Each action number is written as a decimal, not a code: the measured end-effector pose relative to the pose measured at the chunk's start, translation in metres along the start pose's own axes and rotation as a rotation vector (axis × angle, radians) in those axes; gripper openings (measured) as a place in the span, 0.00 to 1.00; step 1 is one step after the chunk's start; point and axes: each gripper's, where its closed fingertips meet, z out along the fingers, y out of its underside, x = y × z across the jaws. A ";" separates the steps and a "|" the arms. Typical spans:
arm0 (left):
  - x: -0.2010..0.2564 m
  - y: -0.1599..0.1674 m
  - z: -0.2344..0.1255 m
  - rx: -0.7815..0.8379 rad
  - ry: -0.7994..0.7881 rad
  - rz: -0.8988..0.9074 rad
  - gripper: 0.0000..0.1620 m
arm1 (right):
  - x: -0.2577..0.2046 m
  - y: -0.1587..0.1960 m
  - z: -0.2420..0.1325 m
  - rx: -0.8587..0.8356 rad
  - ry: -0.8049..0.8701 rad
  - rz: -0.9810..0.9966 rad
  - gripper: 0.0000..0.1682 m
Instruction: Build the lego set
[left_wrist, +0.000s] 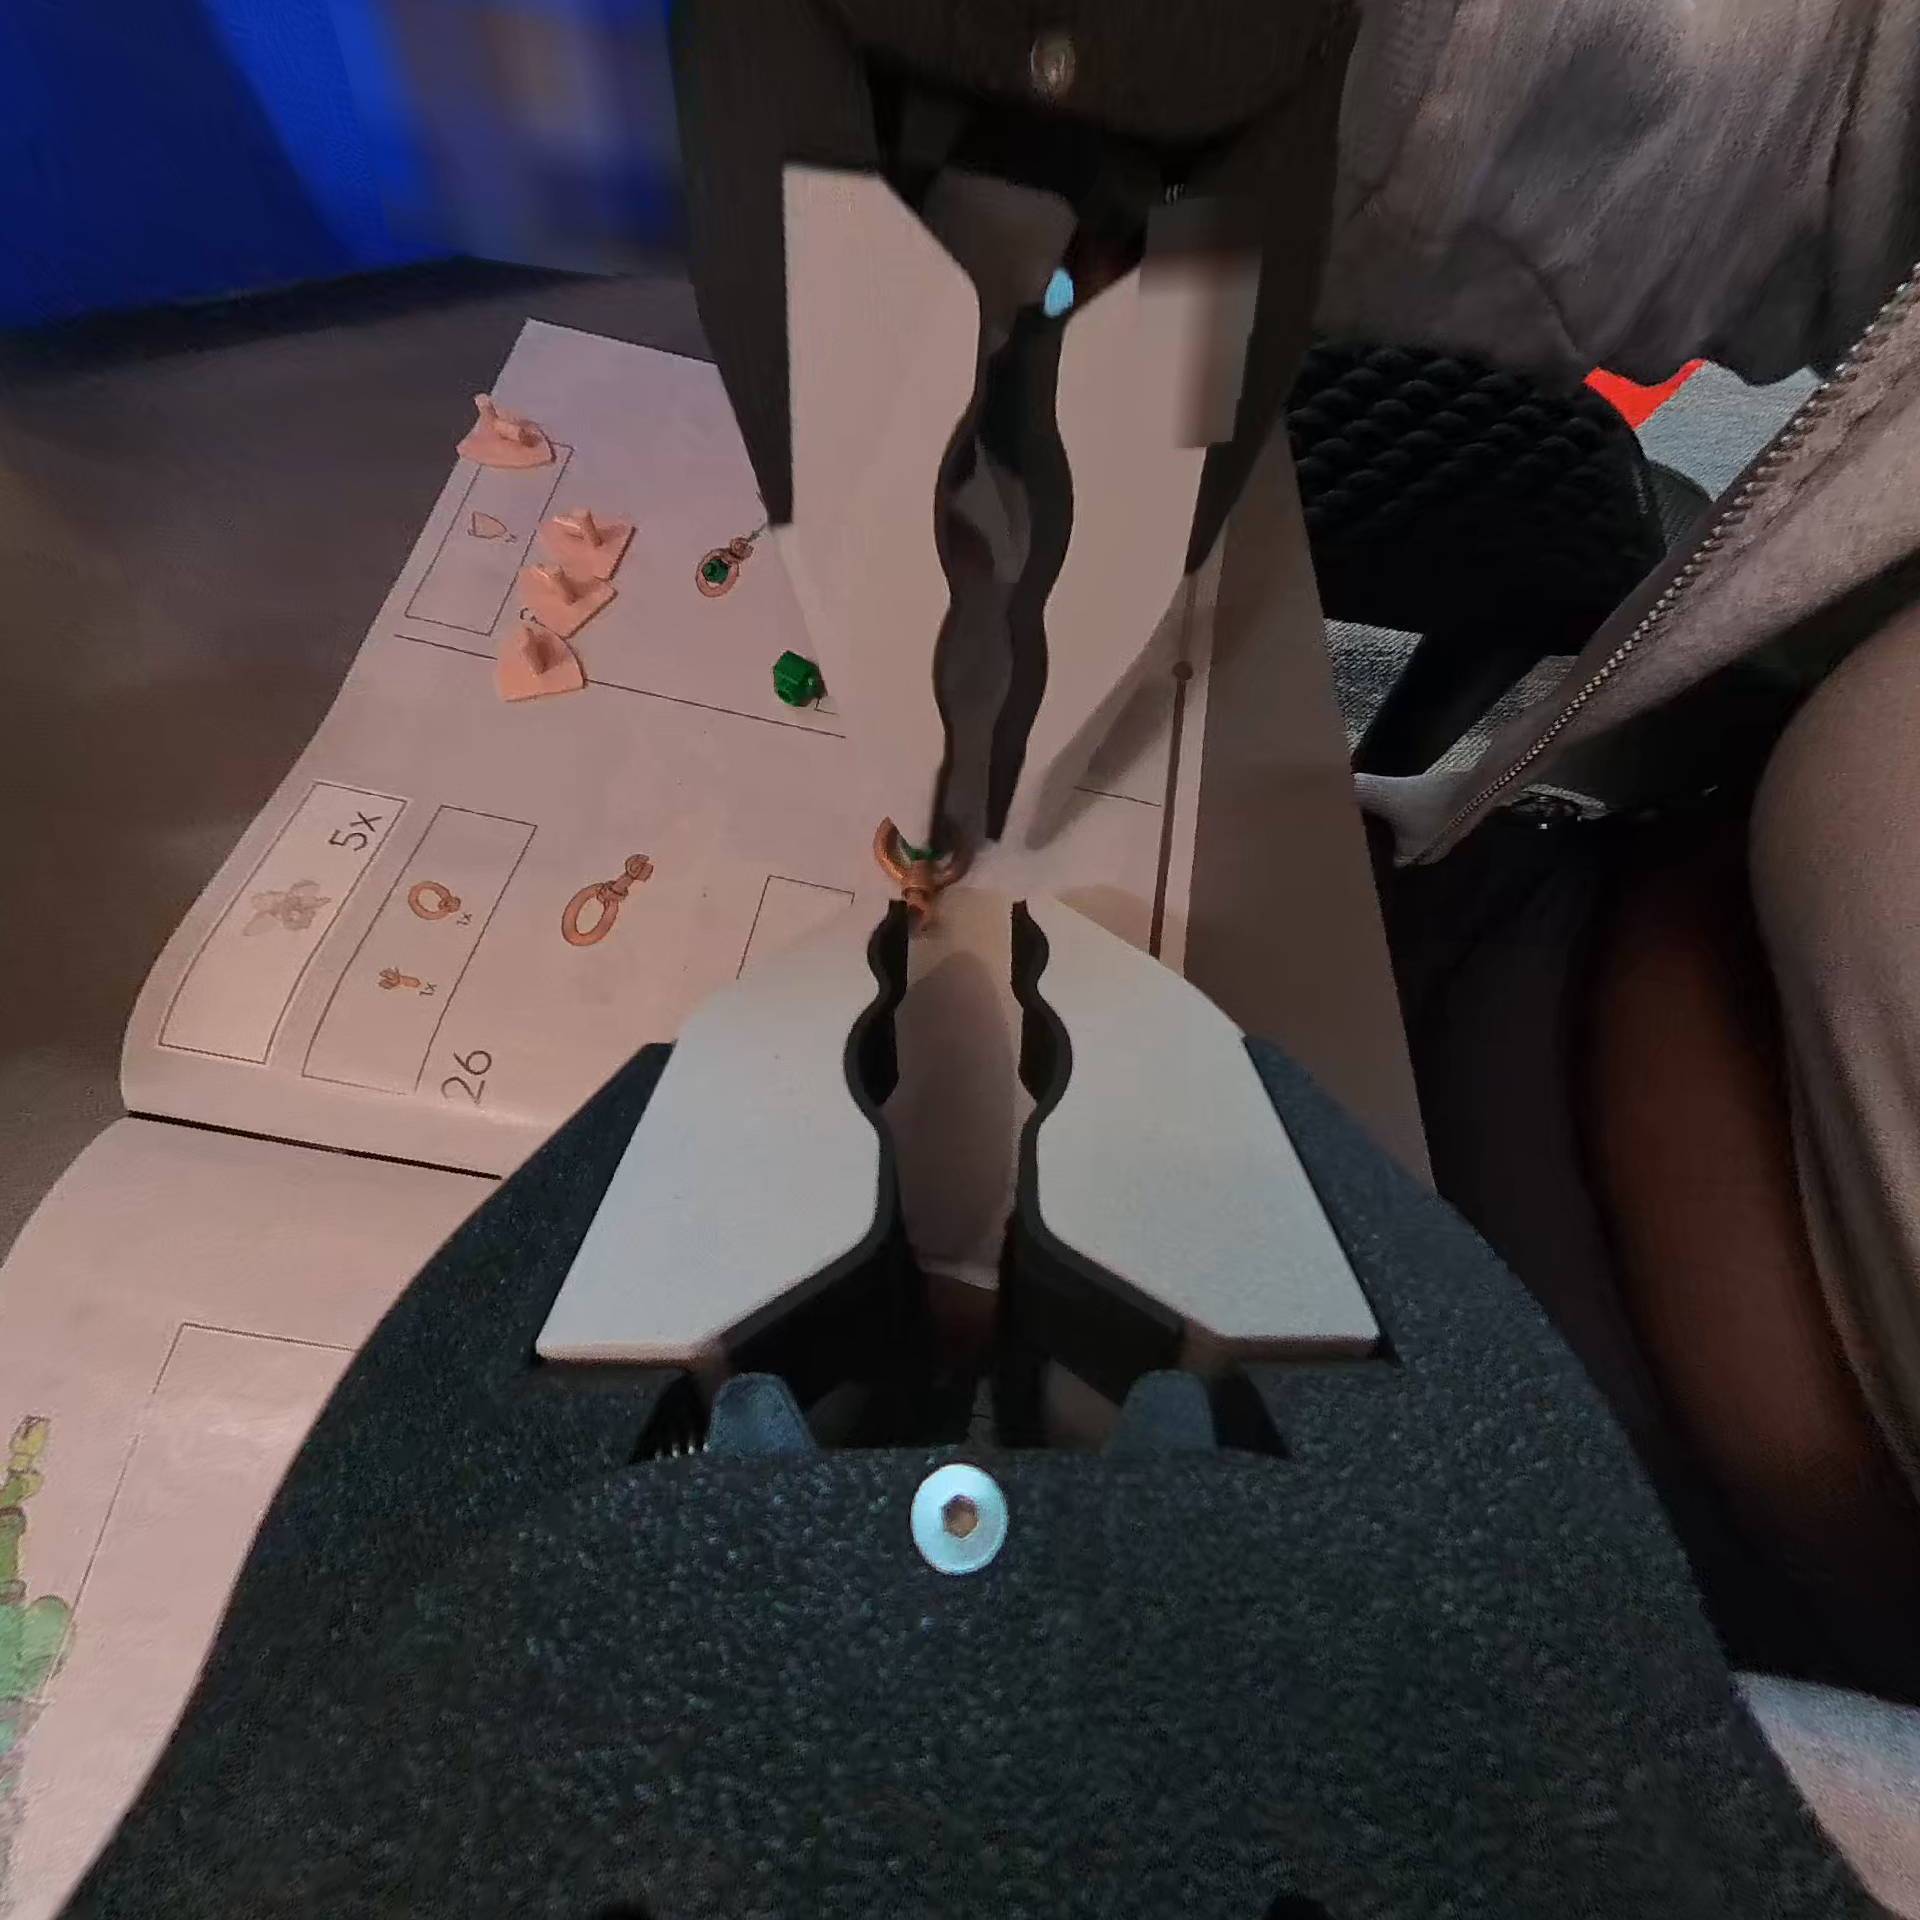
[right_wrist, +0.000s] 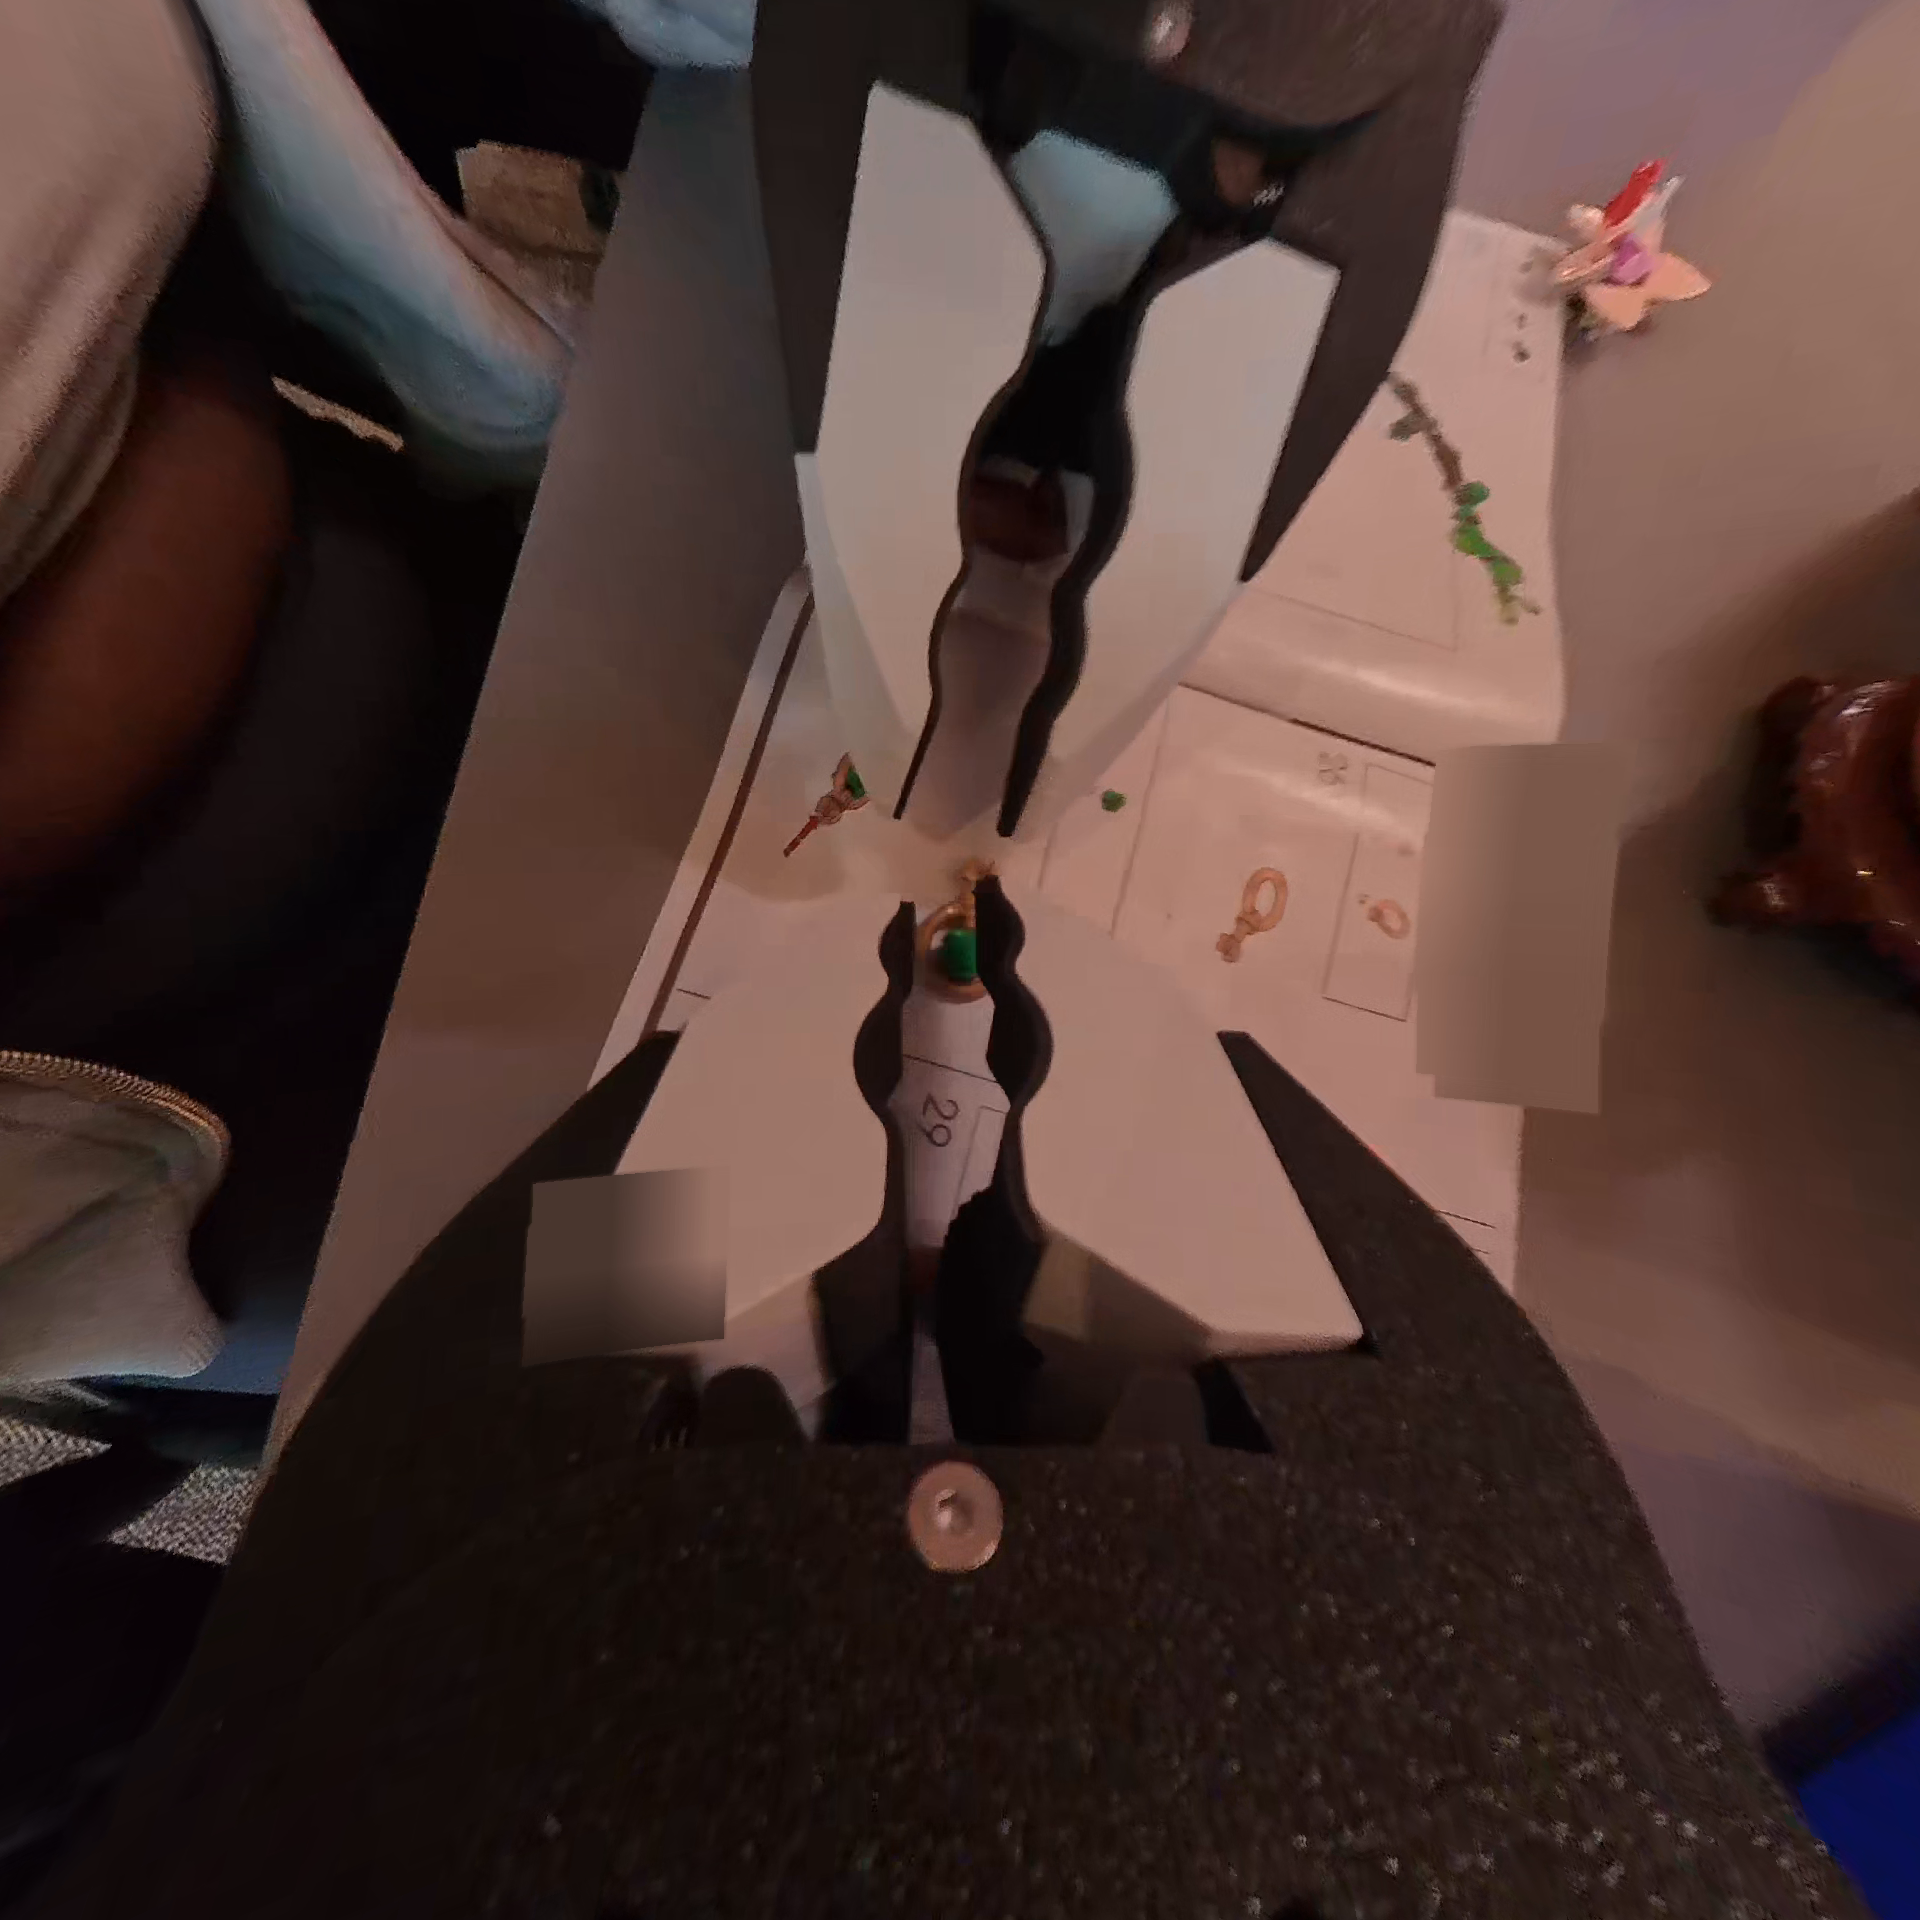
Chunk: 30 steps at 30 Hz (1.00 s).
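Right gripper (right_wrist: 951, 914) pinched on gold ring piece (right_wrist: 951, 961) with green stud inside, held above instruction booklet (left_wrist: 665, 821). Left gripper (left_wrist: 951, 914) tip-to-tip opposite, slightly parted, apparently empty, probably poised to take the ring's pin end. Spare green stud (left_wrist: 796, 680) and pink petals (left_wrist: 561, 603) parked on the page.

Left gripper (left_wrist: 951, 914): we hold its jaws a narrow gap apart, gripping nothing.
Right gripper (right_wrist: 951, 914): tip to tip with it, jaws pinched together.
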 end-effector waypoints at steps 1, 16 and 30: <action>0.000 0.001 0.000 0.005 0.000 -0.003 0.11 | 0.002 -0.002 -0.003 0.008 0.003 0.005 0.07; -0.002 0.009 0.008 -0.075 -0.005 -0.054 0.06 | 0.004 0.013 0.002 -0.053 -0.055 0.045 0.04; -0.002 0.008 0.008 -0.069 -0.034 -0.037 0.06 | 0.005 0.014 0.002 -0.192 0.212 0.460 0.04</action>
